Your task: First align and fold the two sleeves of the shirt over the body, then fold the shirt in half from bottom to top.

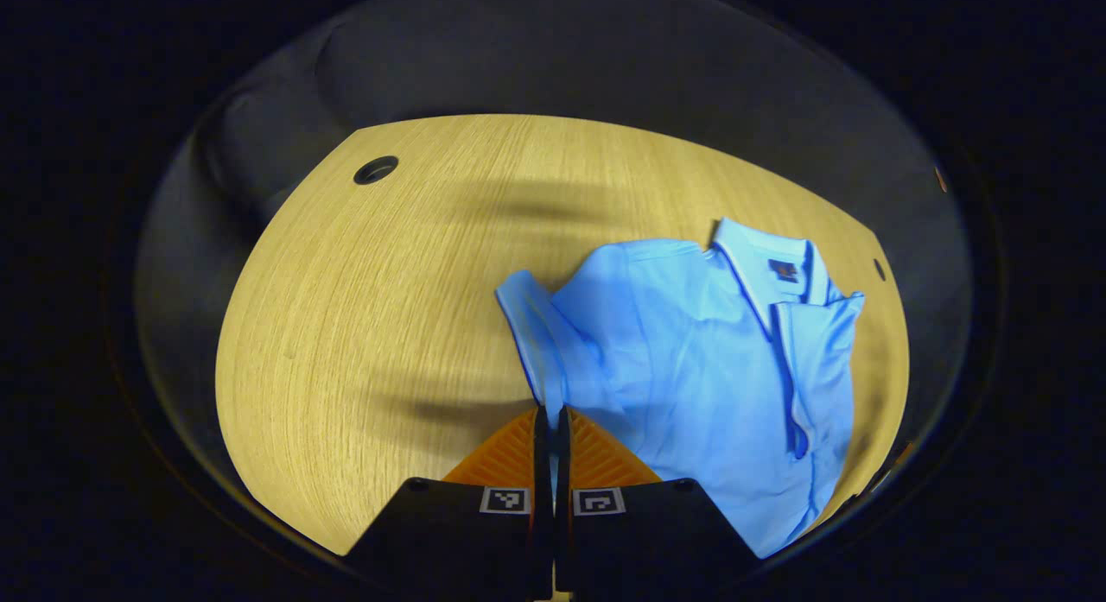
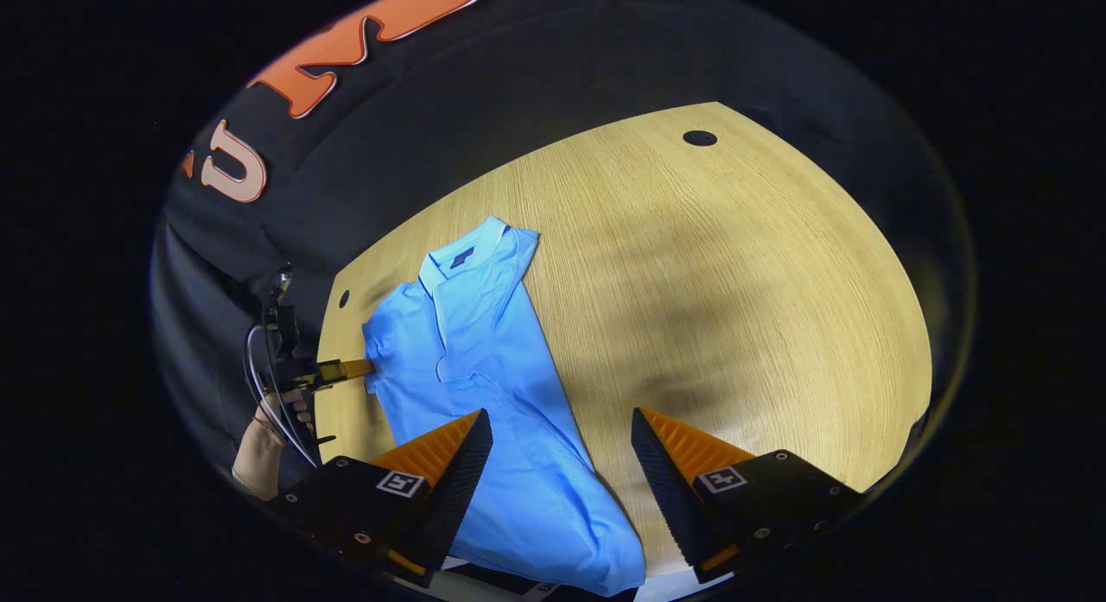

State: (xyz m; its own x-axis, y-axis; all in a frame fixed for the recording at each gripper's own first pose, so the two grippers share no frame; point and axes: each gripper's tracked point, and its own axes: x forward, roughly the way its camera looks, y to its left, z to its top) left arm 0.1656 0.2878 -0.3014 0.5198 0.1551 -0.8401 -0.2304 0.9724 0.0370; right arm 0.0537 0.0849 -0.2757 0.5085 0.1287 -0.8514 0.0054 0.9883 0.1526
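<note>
On the desk (image 1: 363, 326) lies the shirt (image 1: 691, 351), soft, light and limp, best pinched at its hems: left gripper (image 1: 551, 429) clamps the sleeve (image 1: 540, 343), right gripper (image 2: 562, 446) hovers wide.
</note>
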